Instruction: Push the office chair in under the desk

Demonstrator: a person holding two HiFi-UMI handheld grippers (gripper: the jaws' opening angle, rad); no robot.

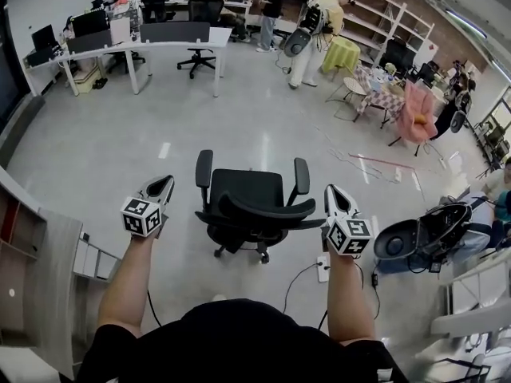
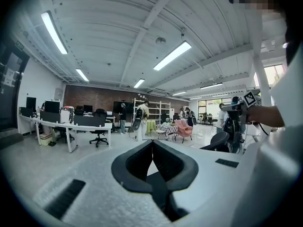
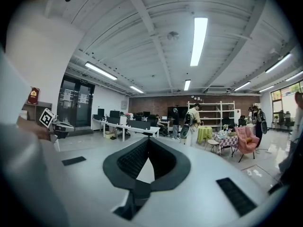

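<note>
Office chair (image 1: 247, 207) stands on open floor, backrest toward the wearer, well apart from the white desk (image 1: 172, 45). The 2 grippers, left gripper (image 1: 162, 185) and right gripper (image 1: 336, 193), flank it, jaws clenched on nothing.

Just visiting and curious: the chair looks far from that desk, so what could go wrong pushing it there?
The white power strip and its cable lie right beside the office chair, easy to trip on when stepping forward. The left gripper and right gripper are shut, gripping nothing, so a push may swivel the chair away from the desk.
</note>
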